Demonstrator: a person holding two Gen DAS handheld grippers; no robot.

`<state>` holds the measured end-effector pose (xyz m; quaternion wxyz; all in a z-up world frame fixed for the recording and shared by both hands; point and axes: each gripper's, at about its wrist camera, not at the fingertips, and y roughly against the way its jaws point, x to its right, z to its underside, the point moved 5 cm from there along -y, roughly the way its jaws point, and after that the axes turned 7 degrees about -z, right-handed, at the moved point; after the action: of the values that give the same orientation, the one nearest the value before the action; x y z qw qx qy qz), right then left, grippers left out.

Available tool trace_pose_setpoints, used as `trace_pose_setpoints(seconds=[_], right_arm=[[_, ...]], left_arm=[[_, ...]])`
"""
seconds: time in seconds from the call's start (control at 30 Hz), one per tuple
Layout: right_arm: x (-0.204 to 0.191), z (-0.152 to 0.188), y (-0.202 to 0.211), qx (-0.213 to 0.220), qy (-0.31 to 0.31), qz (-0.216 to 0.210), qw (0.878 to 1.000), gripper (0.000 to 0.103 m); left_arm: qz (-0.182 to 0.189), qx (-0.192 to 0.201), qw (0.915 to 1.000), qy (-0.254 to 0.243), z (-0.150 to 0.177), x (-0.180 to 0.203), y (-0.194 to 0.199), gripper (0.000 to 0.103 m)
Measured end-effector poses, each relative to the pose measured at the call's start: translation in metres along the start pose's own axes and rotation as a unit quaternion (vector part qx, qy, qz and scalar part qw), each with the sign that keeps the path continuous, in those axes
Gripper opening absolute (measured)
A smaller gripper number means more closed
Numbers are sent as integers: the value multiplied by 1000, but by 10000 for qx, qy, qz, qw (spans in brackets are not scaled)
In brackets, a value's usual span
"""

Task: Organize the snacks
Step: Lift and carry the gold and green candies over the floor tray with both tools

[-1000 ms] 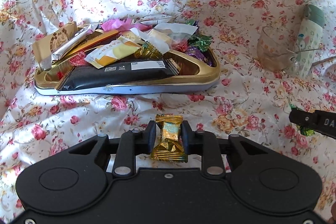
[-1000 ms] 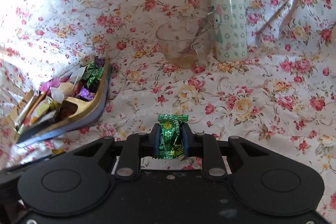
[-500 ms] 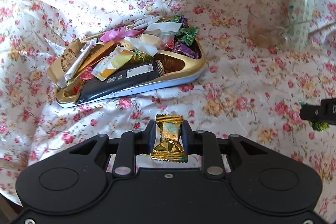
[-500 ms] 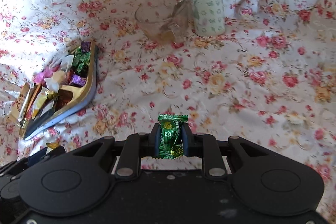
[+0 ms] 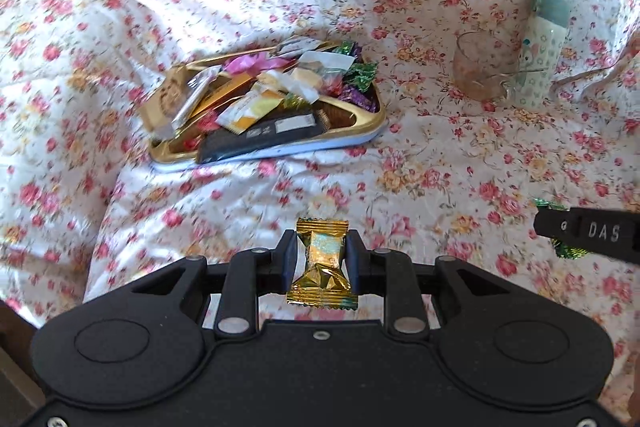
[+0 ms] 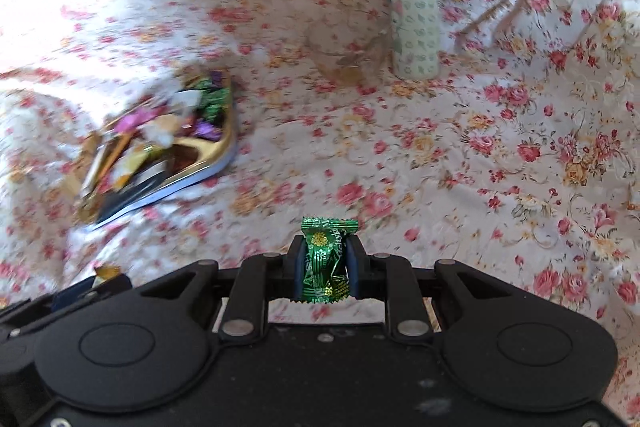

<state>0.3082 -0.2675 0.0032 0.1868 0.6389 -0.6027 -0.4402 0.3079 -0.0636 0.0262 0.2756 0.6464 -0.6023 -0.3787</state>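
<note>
My left gripper [image 5: 321, 259] is shut on a gold-wrapped candy [image 5: 322, 267], held above the flowered cloth. My right gripper [image 6: 323, 261] is shut on a green-wrapped candy [image 6: 325, 259]. A gold tray [image 5: 360, 125] heaped with several wrapped snacks lies beyond the left gripper, up and to the left; in the right wrist view the same tray [image 6: 216, 159] sits far off at the left. The right gripper's finger [image 5: 588, 233], with green wrapper showing behind it, enters the left wrist view at the right edge.
A glass cup [image 5: 482, 67] and a pale patterned bottle with a green cap [image 6: 414, 11] stand on the cloth at the back right. A thin stick [image 6: 484, 15] lies beside the bottle. The flowered cloth [image 6: 480, 167] is rumpled around the tray.
Both grippers have risen with their candies still held. The tray, cup and bottle now look smaller and farther away, and the tray has shifted rightward in the left wrist view.
</note>
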Motion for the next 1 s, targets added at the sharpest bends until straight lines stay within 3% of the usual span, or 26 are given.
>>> trace_pose_setpoints(seconds=[0.23, 0.5, 0.7, 1.0], right_arm=[[-26, 35, 56, 258, 566, -332, 9975, 22], [-34, 83, 134, 862, 936, -714, 9893, 22], [-33, 127, 180, 1376, 931, -1031, 9807, 22], [-17, 189, 198, 1907, 603, -1058, 9741, 22]], left_arm=[[-6, 187, 9995, 269, 21, -45, 47, 34], [42, 430, 9989, 171, 65, -83, 91, 34], [290, 717, 9968, 189, 106, -88, 111, 34], [534, 984, 9935, 221, 164, -76, 117, 34]])
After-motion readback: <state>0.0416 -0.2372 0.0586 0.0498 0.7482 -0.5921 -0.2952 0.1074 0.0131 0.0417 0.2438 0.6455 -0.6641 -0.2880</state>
